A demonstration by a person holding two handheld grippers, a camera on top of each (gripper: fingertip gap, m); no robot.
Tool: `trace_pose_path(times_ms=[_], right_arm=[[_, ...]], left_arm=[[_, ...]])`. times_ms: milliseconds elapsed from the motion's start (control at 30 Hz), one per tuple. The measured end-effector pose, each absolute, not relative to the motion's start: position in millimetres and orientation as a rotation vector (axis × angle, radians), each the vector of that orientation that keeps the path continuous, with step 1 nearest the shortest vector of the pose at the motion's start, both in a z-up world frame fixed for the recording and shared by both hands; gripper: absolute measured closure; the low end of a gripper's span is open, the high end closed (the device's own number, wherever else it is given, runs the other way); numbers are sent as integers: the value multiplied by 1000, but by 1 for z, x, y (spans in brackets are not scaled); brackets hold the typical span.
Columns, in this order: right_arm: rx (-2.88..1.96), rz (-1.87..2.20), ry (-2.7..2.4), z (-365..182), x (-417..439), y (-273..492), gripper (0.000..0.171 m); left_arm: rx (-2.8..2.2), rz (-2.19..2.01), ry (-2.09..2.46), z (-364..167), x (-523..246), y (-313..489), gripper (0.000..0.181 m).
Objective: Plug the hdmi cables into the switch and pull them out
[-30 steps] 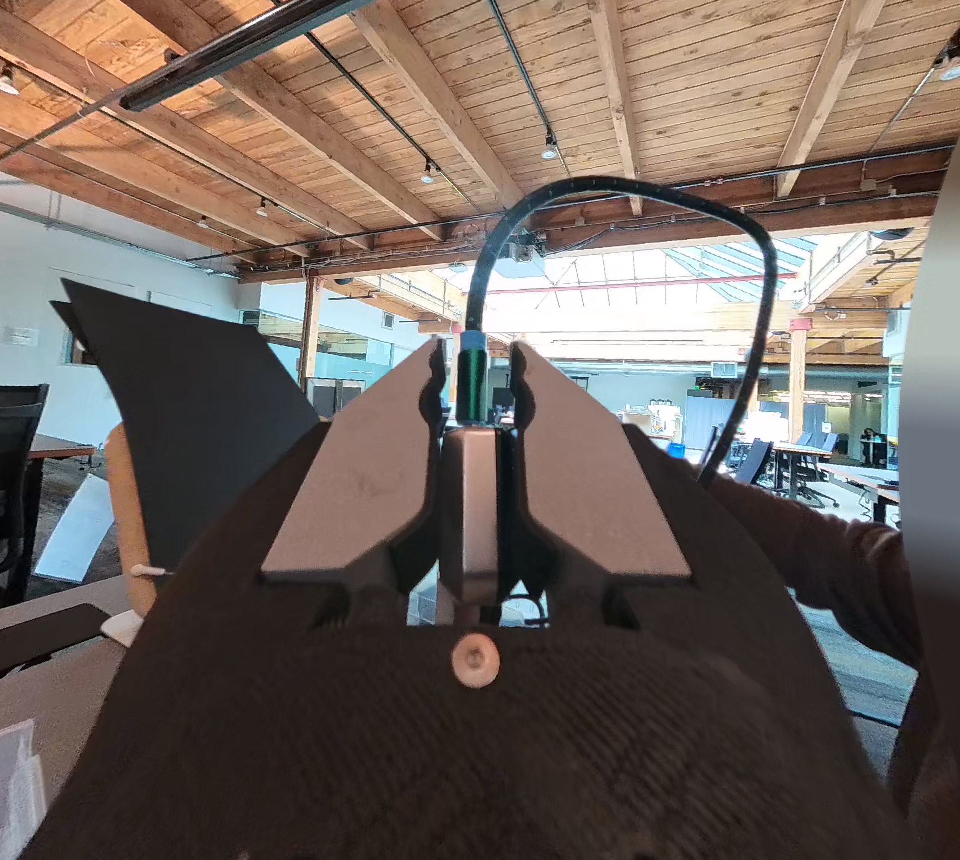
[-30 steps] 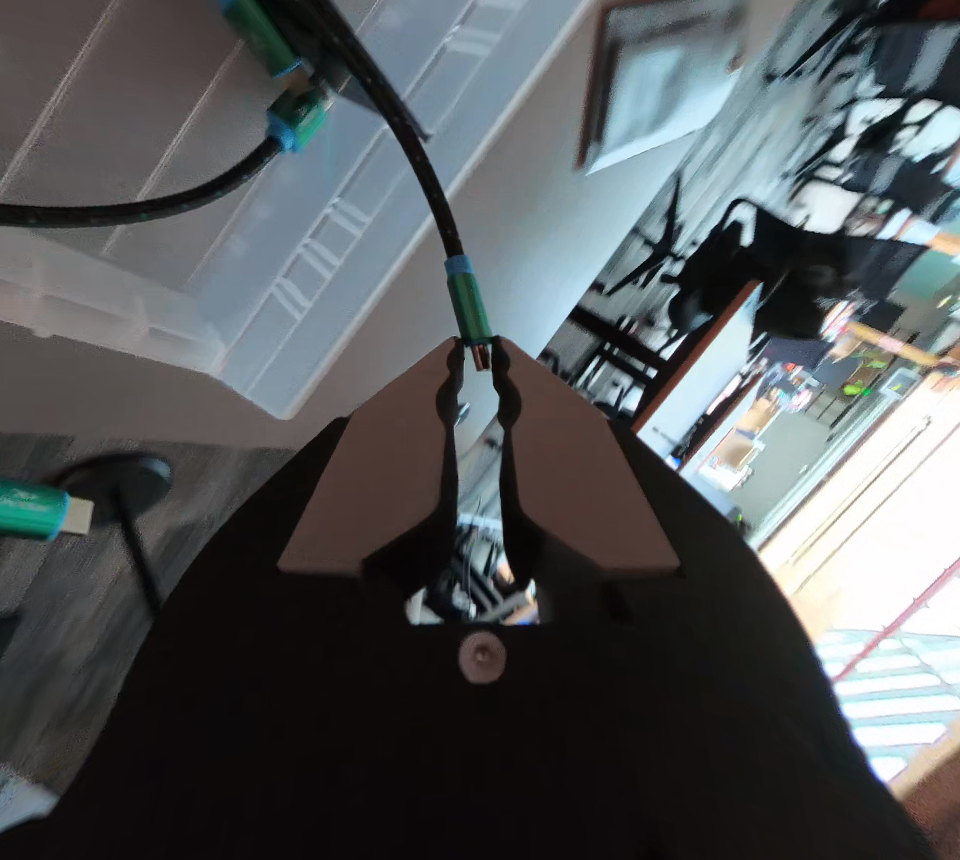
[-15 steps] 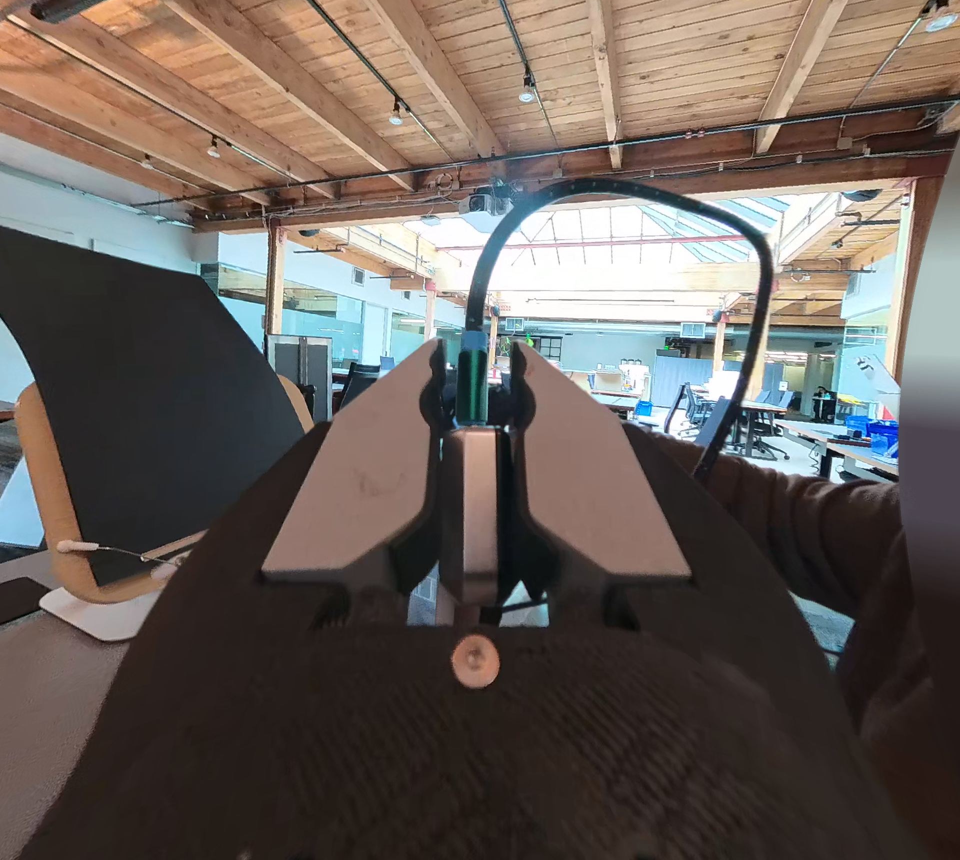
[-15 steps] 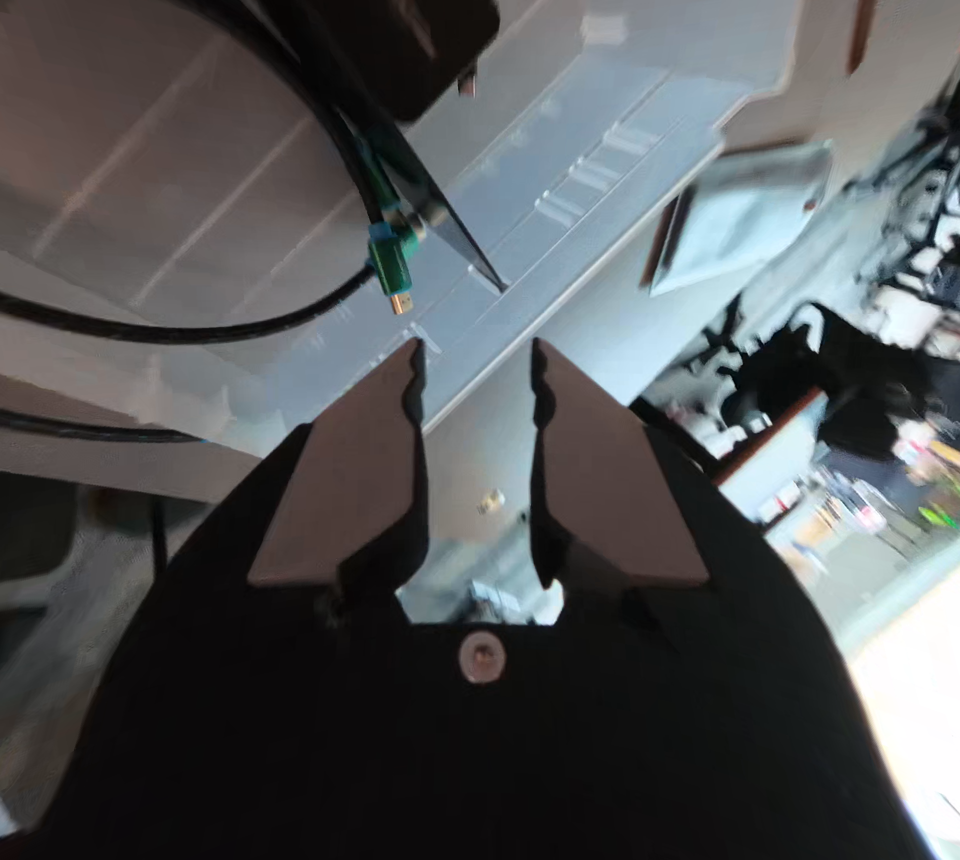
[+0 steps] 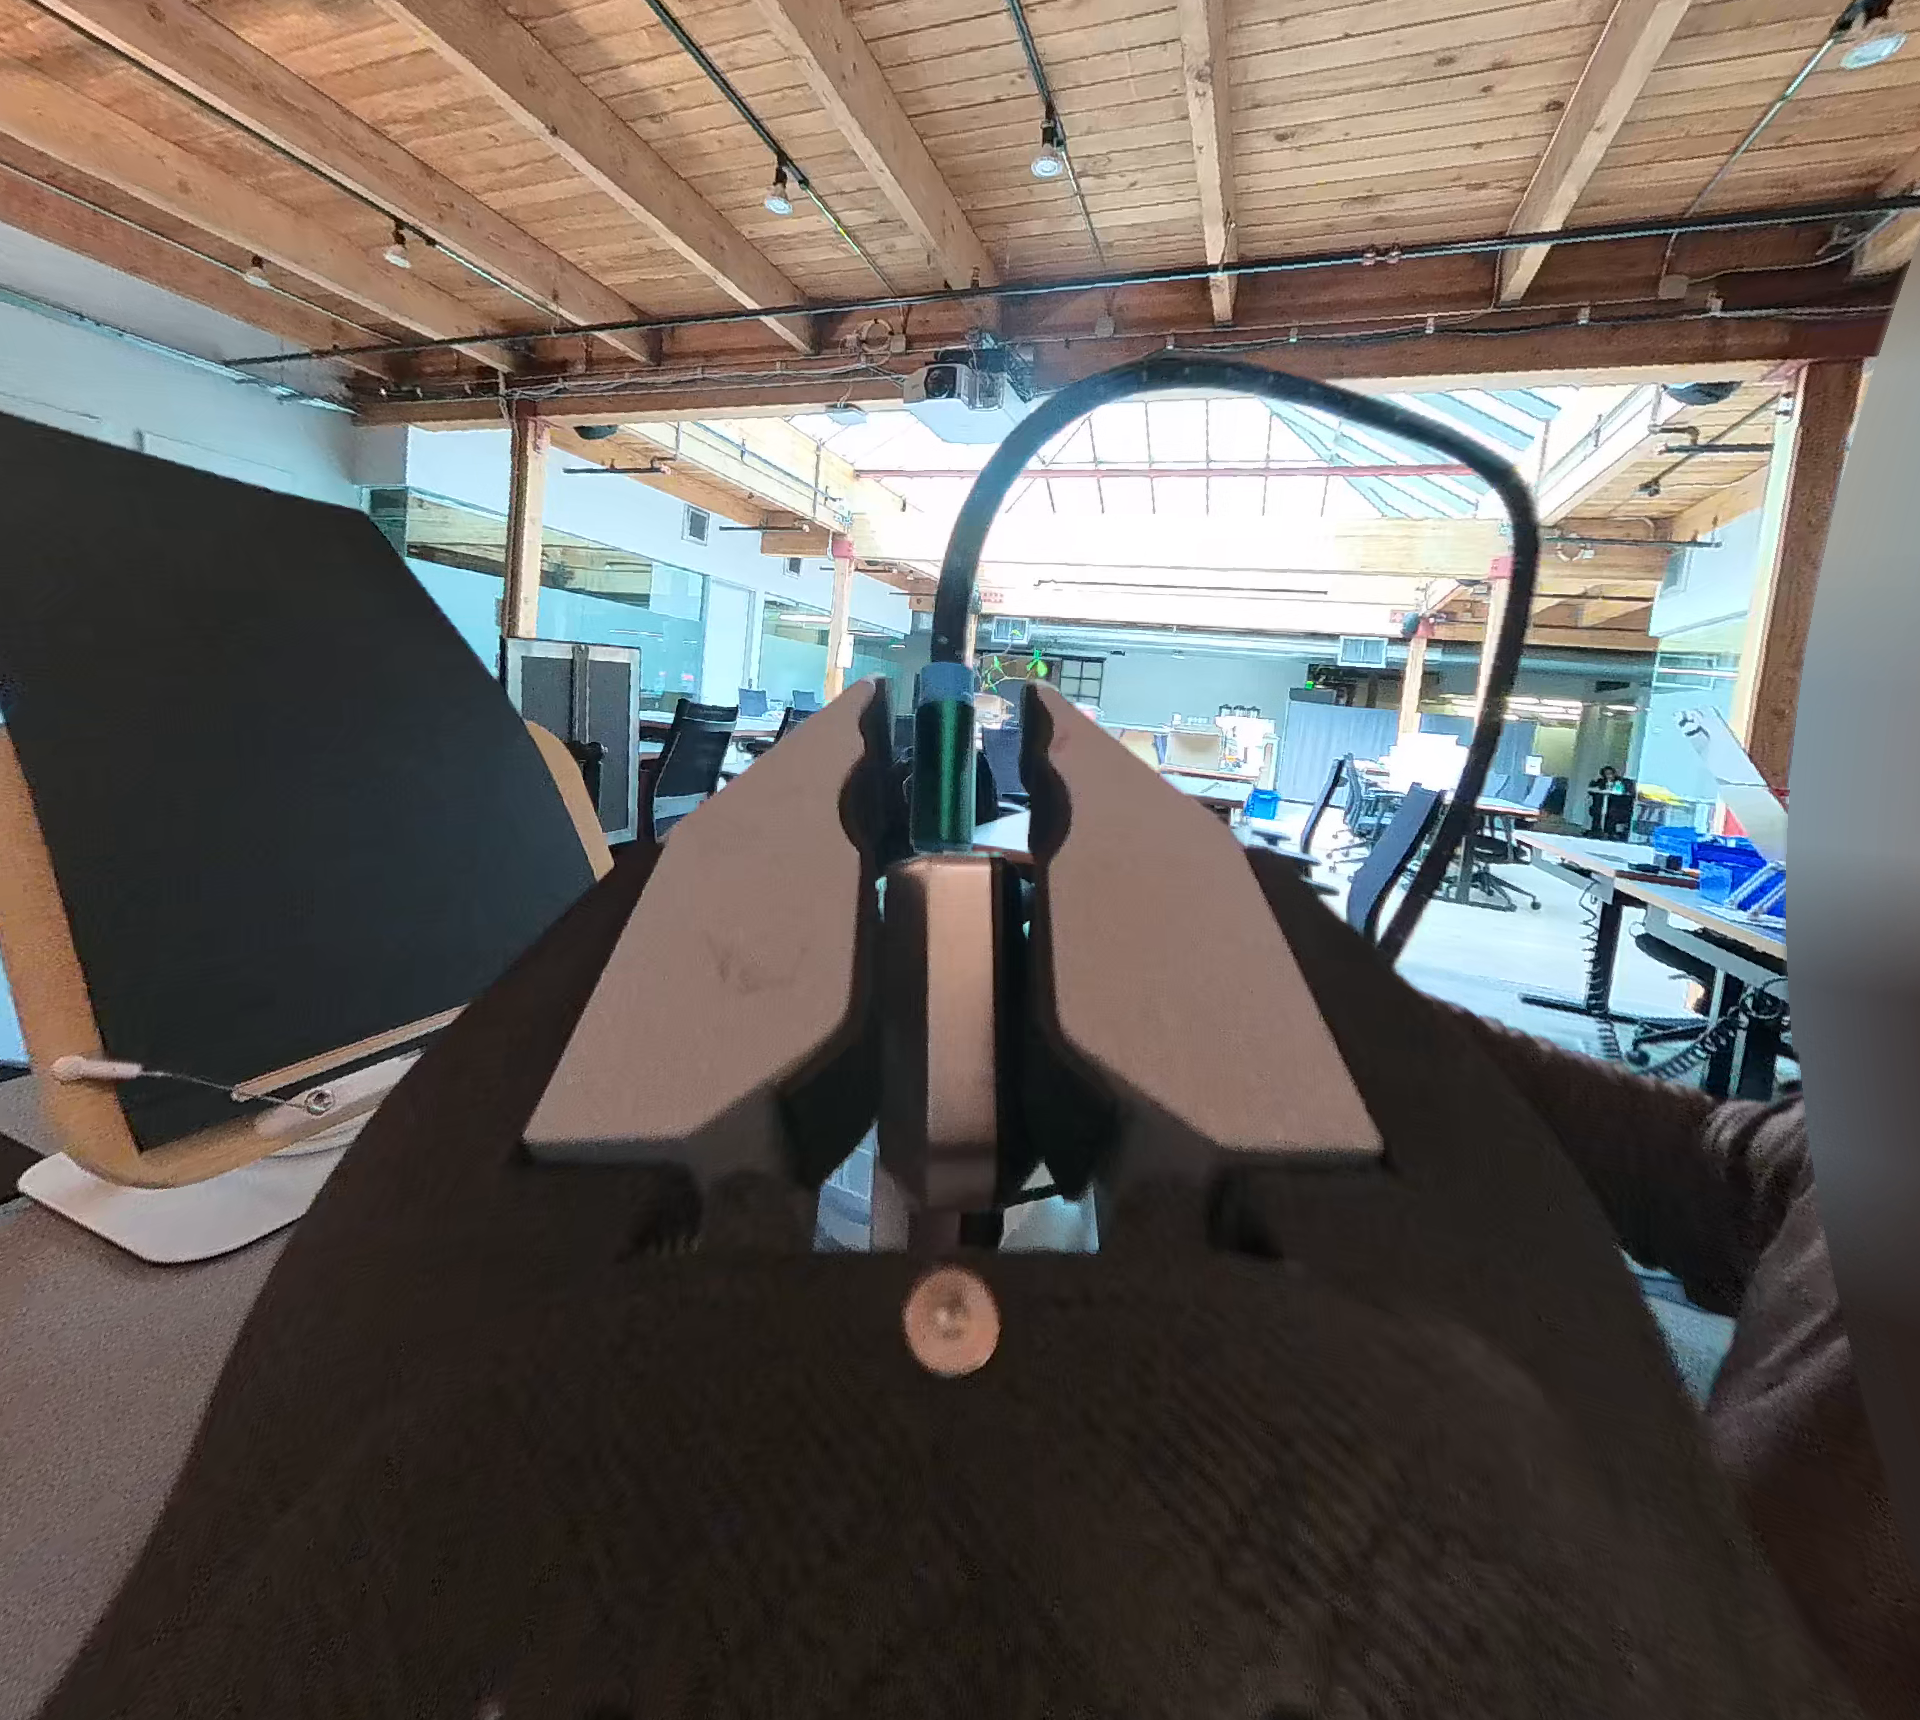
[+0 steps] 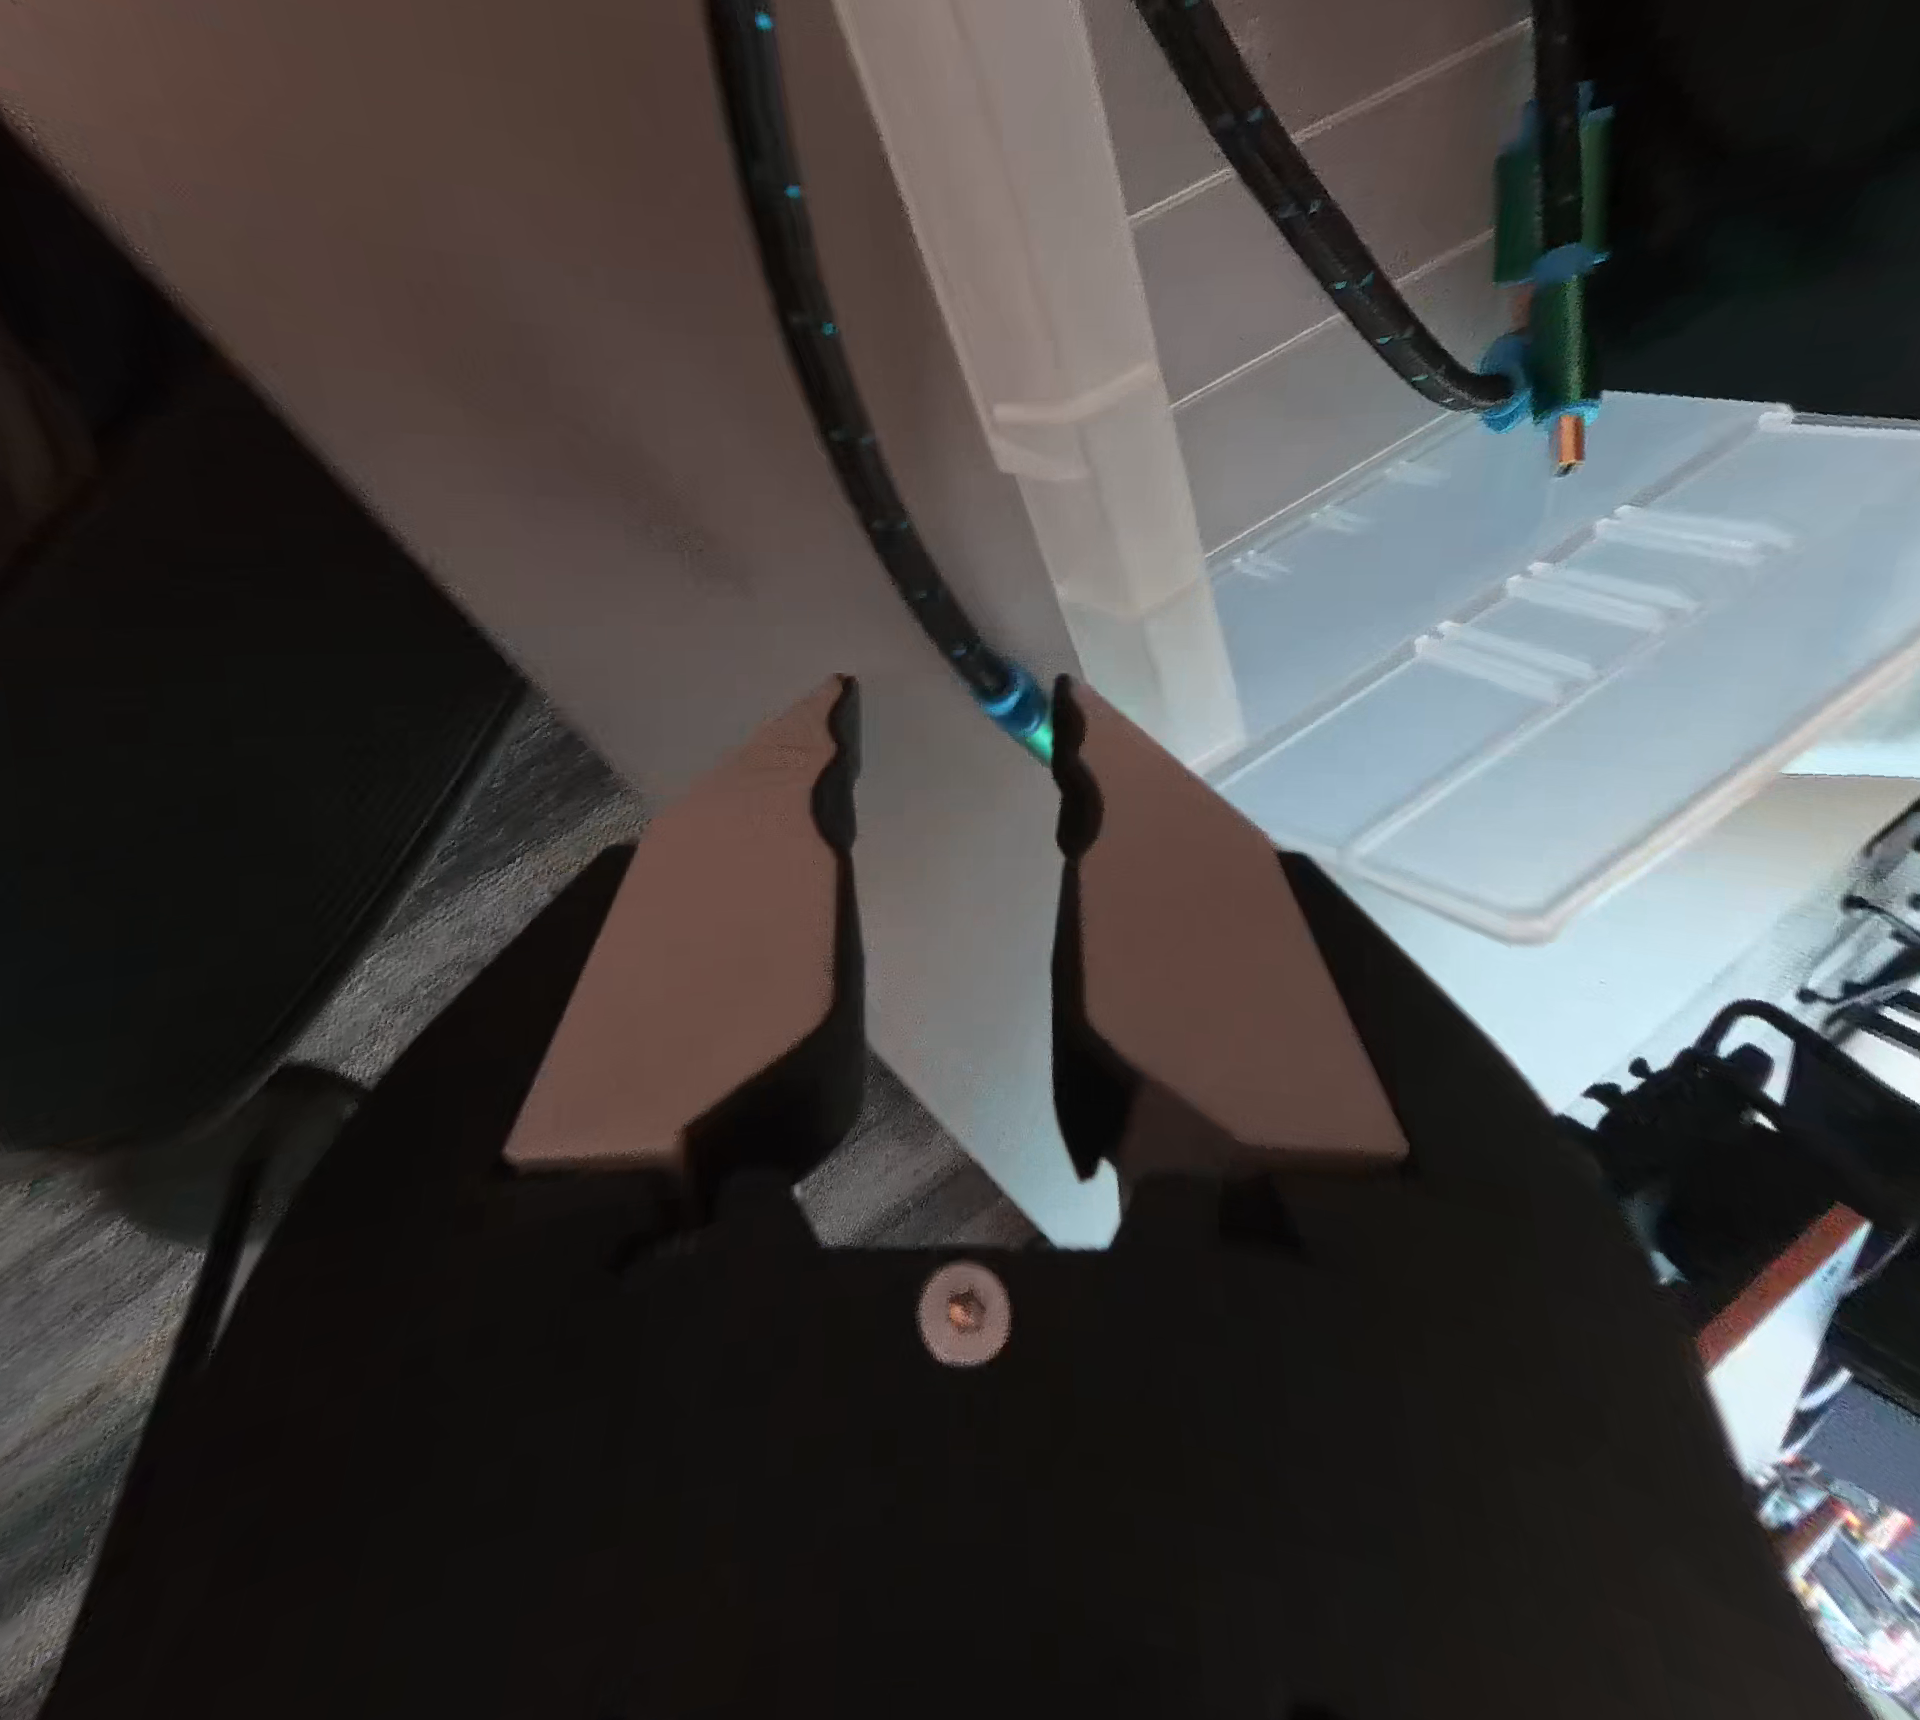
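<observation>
1. On the left, the left tongs (image 5: pixel 948 714) are held up off the table (image 5: pixel 94 1358), clamped on the switch (image 5: pixel 954 1016), a slim grey box seen edge-on between the two fingers.
2. One green plug (image 5: pixel 943 771) is seated in the switch's far end, and its black cable (image 5: pixel 1247 382) arches up and over, then drops away to the right, past a sleeve (image 5: pixel 1662 1171).
3. Further right, the right tongs (image 6: pixel 954 714) stand apart and hold nothing; the view is blurred and steeply tilted.
4. A loose cable (image 6: pixel 790 216) runs down to a blue-collared plug (image 6: pixel 1023 714) that lies just beside the right finger's tip; whether it touches I cannot tell.
5. Right again, a clear plastic bin (image 6: pixel 1507 683) sits on the table, with two more green plugs (image 6: pixel 1548 257) hanging free above it.
6. My reading: one cable is in, and the step in hand is picking up the next.
7. The next move calls for centring the gap on that plug's body, closing squarely on it, then carrying it to the switch's free port without kinking the stiff cable.
</observation>
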State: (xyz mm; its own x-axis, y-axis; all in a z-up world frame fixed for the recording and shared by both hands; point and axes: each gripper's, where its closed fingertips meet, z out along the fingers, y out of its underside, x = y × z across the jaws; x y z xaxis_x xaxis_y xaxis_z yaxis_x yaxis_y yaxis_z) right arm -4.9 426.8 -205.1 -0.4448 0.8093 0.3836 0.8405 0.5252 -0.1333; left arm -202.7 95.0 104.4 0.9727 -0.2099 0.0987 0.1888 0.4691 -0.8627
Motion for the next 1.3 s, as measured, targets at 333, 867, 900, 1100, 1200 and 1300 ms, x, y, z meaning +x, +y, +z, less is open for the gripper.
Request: trace_pose_path(times_ms=[333, 867, 900, 1100, 1200, 1300], right_arm=[[-1025, -261, -2262, -150, -20, 433, 163], [-1127, -54, -2605, -124, -102, 435, 163], [-1160, 9, -2616, -127, -105, 431, 163], [-1194, 237, -2550, -149, -130, 423, 163], [-1332, 464, -2629, -155, -123, 403, 163], [-1371, 437, -2638, -158, -123, 405, 163]], left_arm=[[-1077, -259, 76, 107, -194, 101, 159], [-1083, -309, 96, 103, -187, 106, 160], [-1083, -309, 92, 103, -188, 106, 160], [-1093, -309, 90, 100, -187, 108, 159], [-1094, -313, 87, 99, -188, 109, 160], [-1095, -312, 90, 99, -187, 111, 159]])
